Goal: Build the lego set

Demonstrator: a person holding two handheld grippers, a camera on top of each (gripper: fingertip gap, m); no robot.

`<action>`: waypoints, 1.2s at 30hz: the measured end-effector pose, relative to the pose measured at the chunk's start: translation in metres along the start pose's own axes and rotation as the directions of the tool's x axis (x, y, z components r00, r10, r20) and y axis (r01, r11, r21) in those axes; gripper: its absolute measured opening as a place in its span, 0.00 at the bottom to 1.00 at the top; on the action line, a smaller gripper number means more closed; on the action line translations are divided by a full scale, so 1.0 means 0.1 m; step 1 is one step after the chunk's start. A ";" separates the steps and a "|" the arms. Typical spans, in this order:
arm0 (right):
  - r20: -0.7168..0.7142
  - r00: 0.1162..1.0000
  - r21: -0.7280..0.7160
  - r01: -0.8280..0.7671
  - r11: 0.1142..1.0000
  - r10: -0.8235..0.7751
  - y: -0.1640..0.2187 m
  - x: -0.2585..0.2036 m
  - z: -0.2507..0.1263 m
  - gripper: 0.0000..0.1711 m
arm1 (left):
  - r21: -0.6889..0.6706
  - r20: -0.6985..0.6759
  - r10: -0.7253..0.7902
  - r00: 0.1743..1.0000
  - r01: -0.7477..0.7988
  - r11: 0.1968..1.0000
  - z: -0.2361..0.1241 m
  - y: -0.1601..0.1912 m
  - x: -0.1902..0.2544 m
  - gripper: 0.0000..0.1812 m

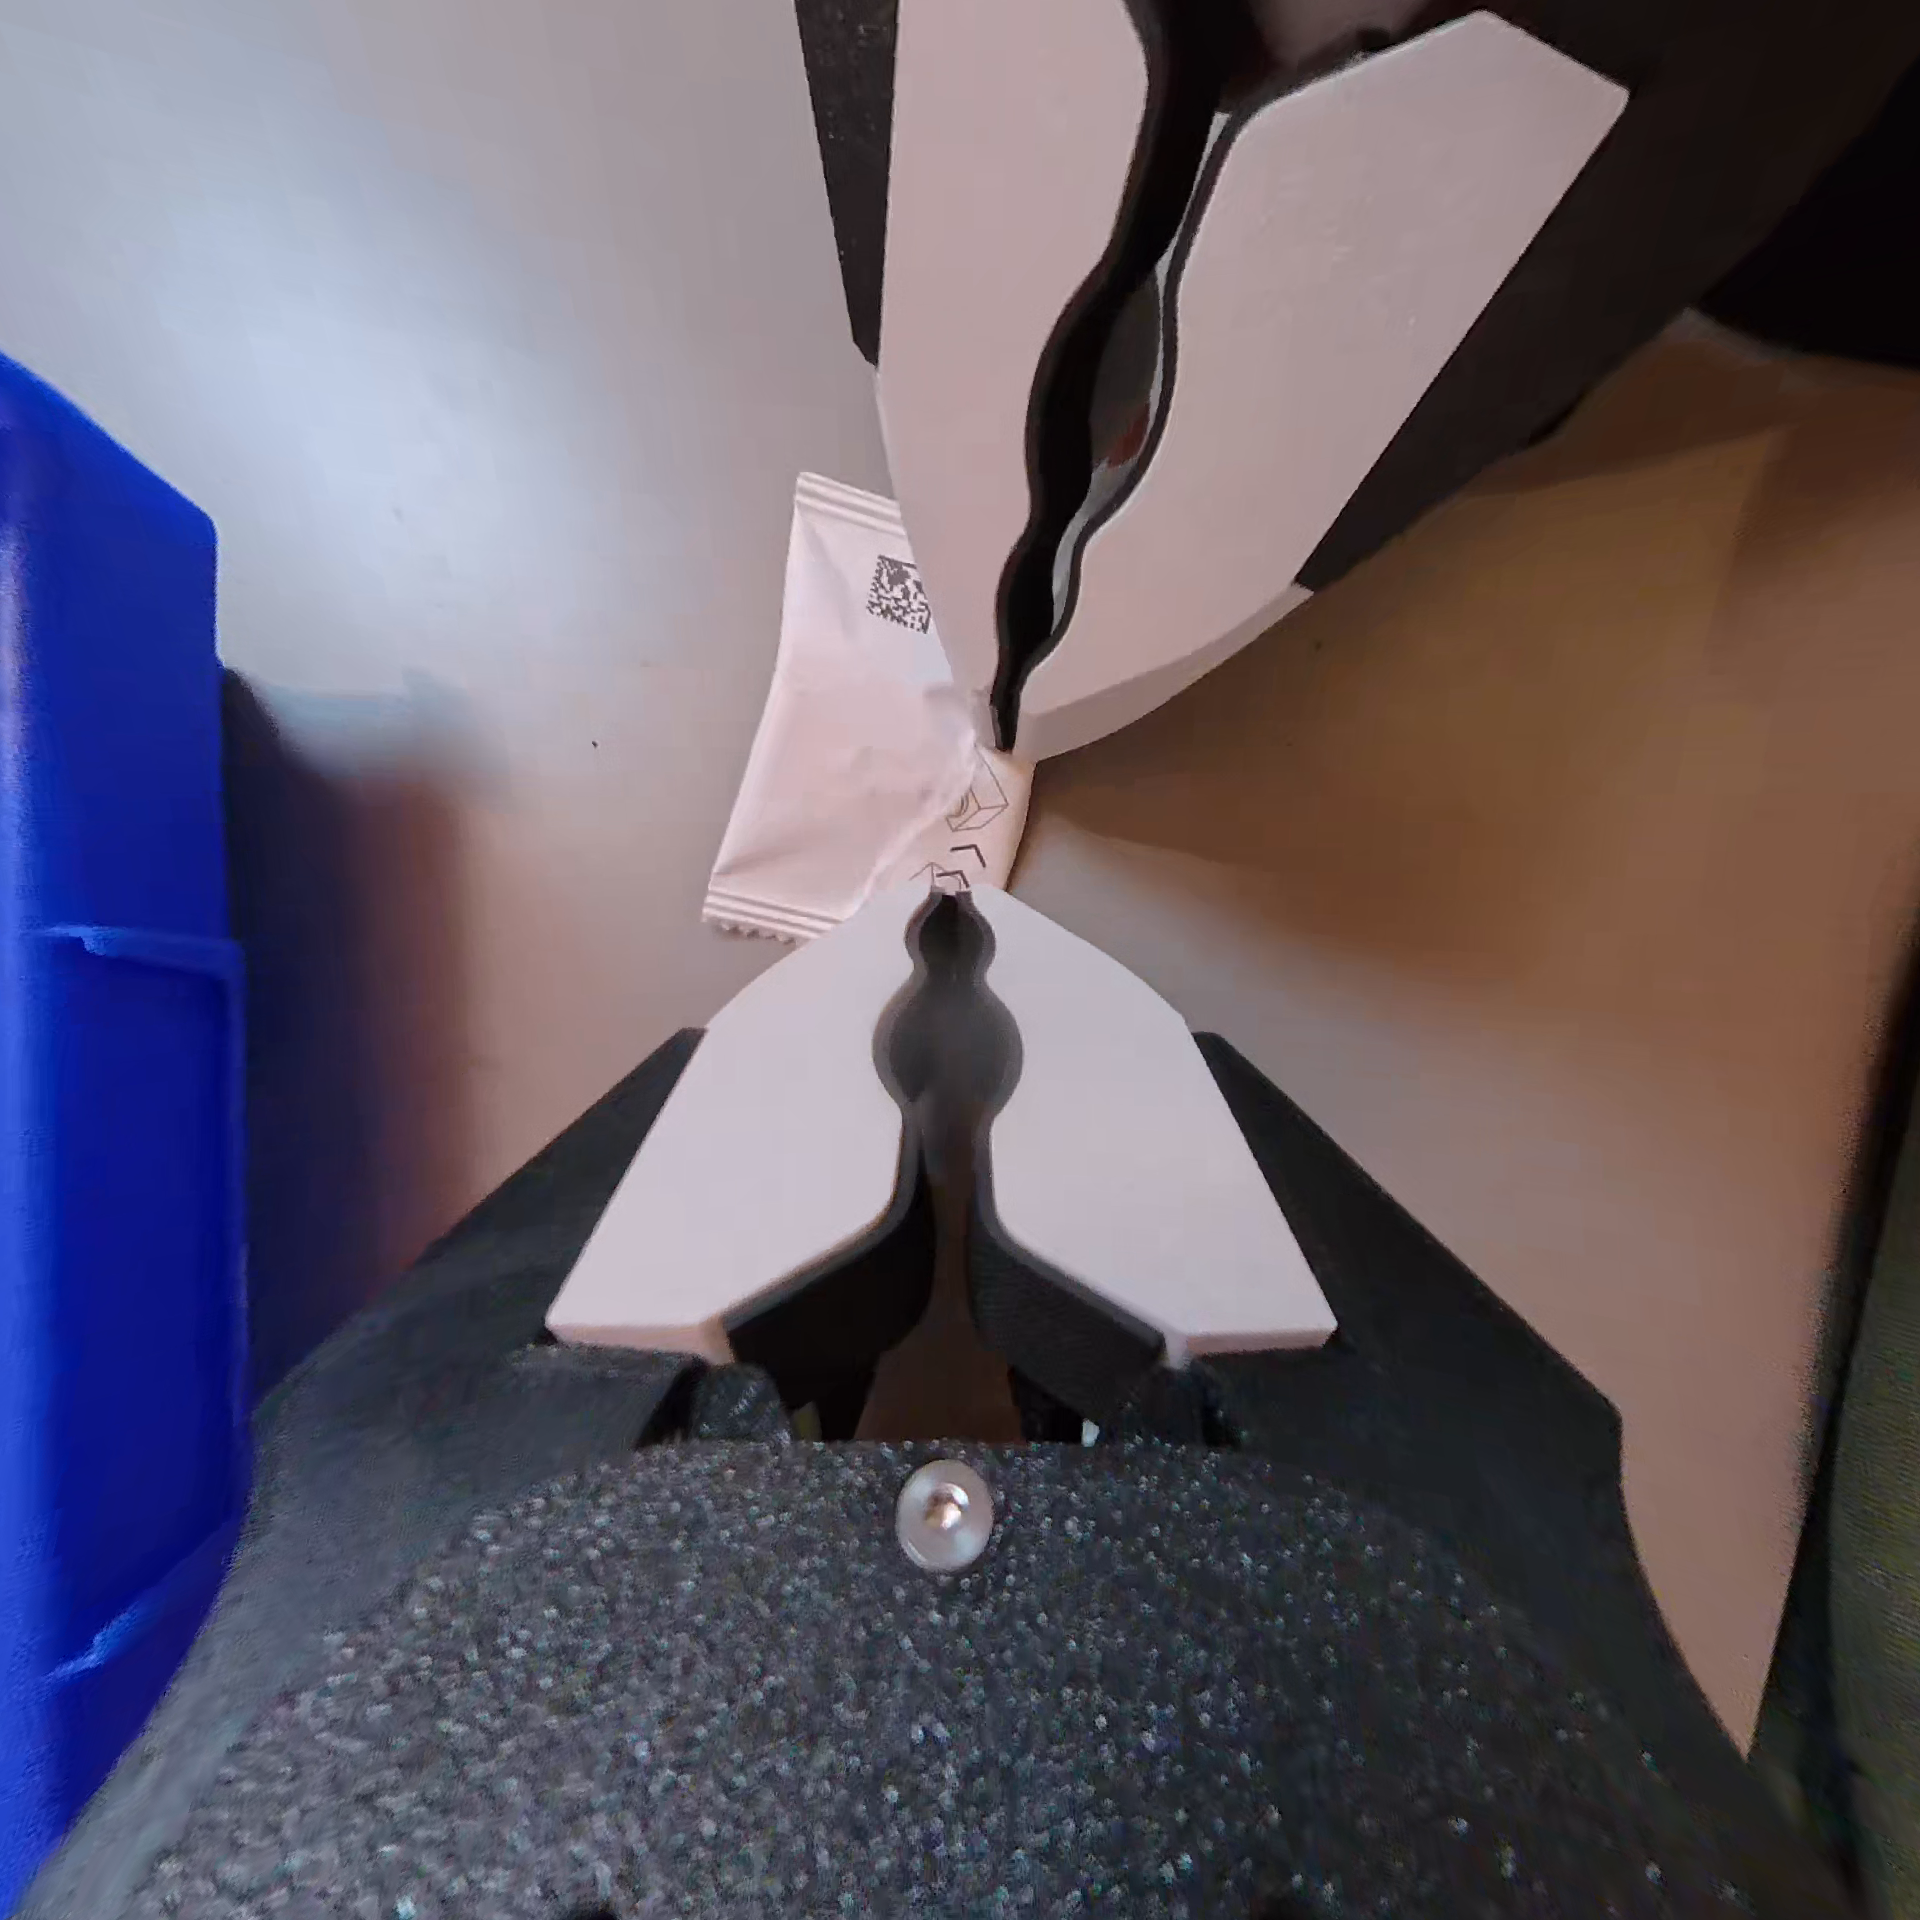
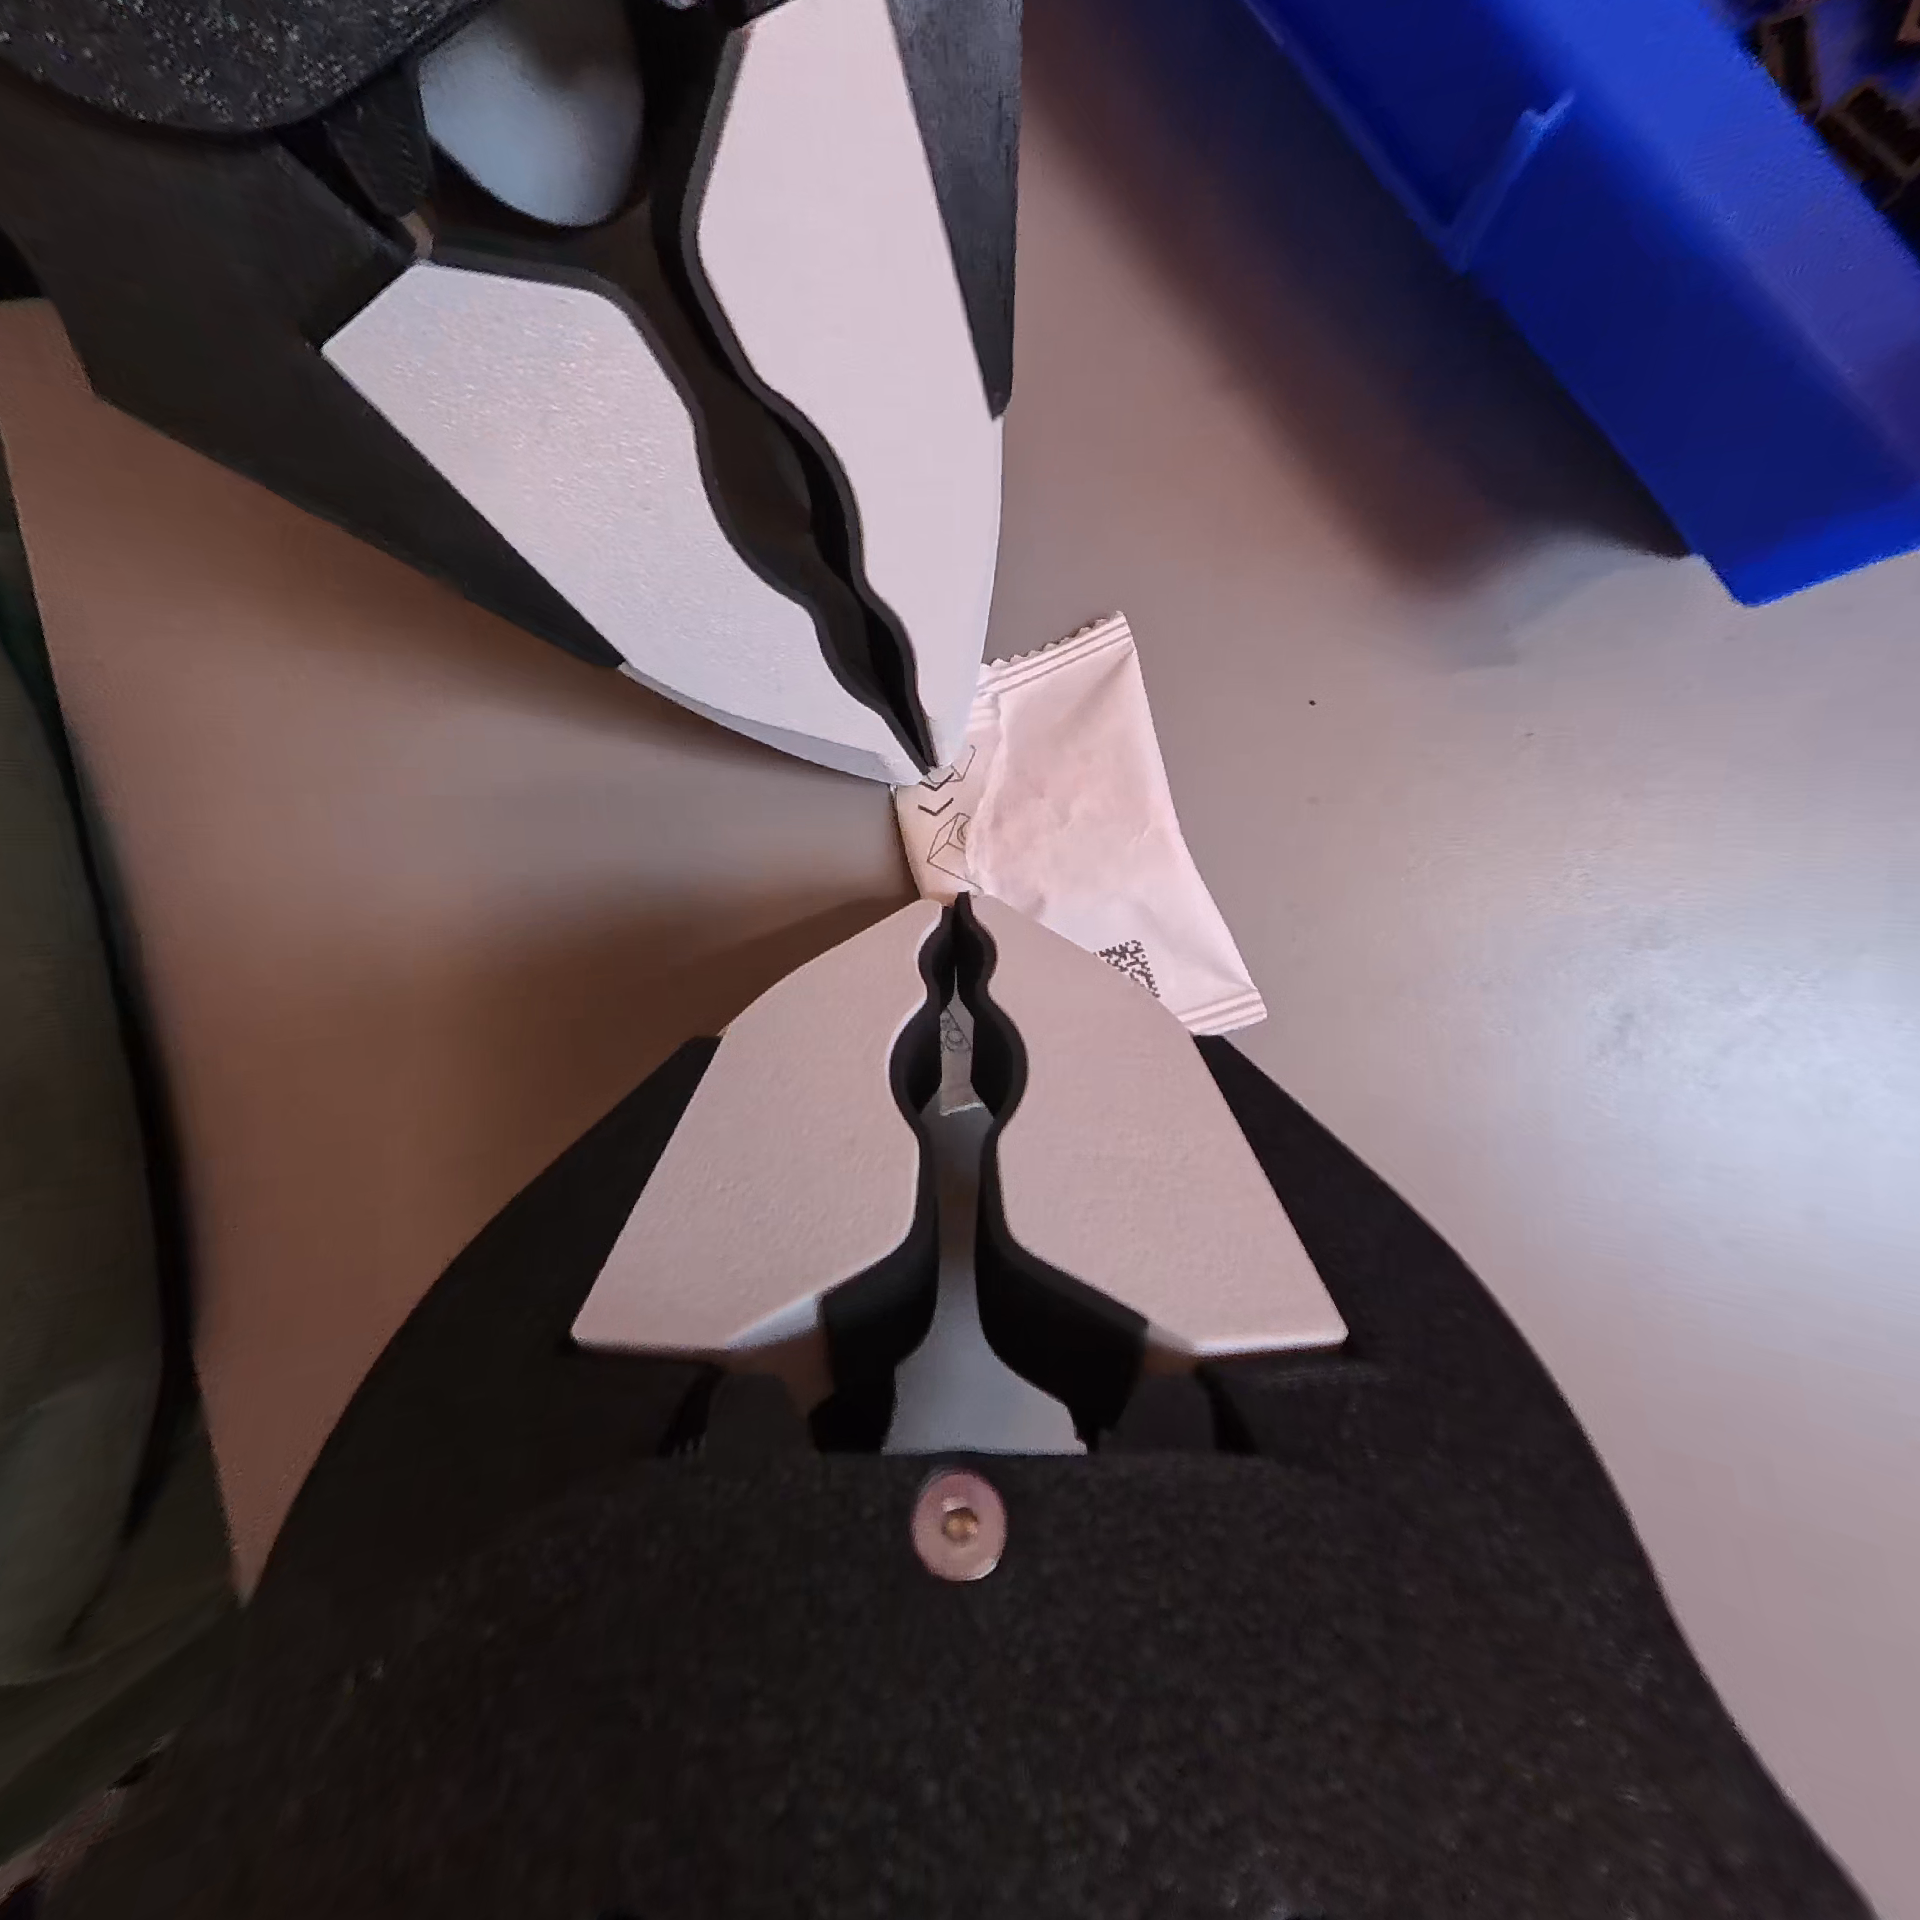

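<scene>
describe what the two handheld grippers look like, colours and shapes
Both match: the left gripper and right gripper each have two broad white fingers with wavy black rubbery inner edges, set in black angular holders. Behind sits a grainy black textured body with one round silver screw.

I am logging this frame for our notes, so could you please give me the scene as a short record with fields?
left claw: shut on one edge of the white sachet
right claw: shut on the same edge, tip facing the left claw's tip
white sachet: crumpled at the pinched edge, a printed code square near one end
blue bin: on the table, apart from the sachet
table: pale grey surface
</scene>
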State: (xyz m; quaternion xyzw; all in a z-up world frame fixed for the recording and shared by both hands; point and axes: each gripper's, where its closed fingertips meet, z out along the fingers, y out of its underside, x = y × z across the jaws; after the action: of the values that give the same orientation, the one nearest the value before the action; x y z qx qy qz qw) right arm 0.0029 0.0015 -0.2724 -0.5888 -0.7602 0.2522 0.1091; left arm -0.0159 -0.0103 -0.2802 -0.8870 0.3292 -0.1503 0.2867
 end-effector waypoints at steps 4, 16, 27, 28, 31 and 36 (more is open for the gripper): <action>-0.102 0.982 0.072 0.164 0.984 -0.157 -0.13 -0.08 -0.04 0.00 | -0.007 0.018 0.011 1.000 -0.011 1.000 0.00 0.00 0.00 0.00; -0.125 0.975 -0.012 0.182 0.983 -0.182 -0.09 -0.04 0.14 0.00 | 0.002 -0.017 -0.001 1.000 0.001 1.000 0.00 0.01 0.00 0.01; -0.136 0.980 0.043 0.154 0.987 -0.147 -0.02 -0.05 0.09 0.00 | 0.003 0.023 0.039 0.999 -0.039 0.999 0.02 -0.01 0.00 0.01; -0.141 0.979 0.051 0.159 0.986 -0.151 -0.02 -0.05 0.09 0.00 | 0.001 0.023 0.041 0.999 -0.041 0.999 0.02 -0.01 0.01 0.01; -0.114 0.987 0.094 0.122 0.988 -0.111 -0.01 -0.07 0.05 0.00 | 0.001 0.025 0.043 0.999 -0.043 0.999 0.02 -0.01 0.01 0.01; -0.124 0.983 0.046 0.140 0.989 -0.134 0.20 -0.06 -0.04 0.00 | 0.000 0.028 0.045 0.999 -0.045 0.999 0.02 -0.01 0.01 0.01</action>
State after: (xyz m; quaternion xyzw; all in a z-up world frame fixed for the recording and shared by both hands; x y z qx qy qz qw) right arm 0.0234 0.0003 -0.2791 -0.5459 -0.7837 0.2289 0.1880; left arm -0.0138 -0.0095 -0.2809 -0.8813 0.3450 -0.1317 0.2948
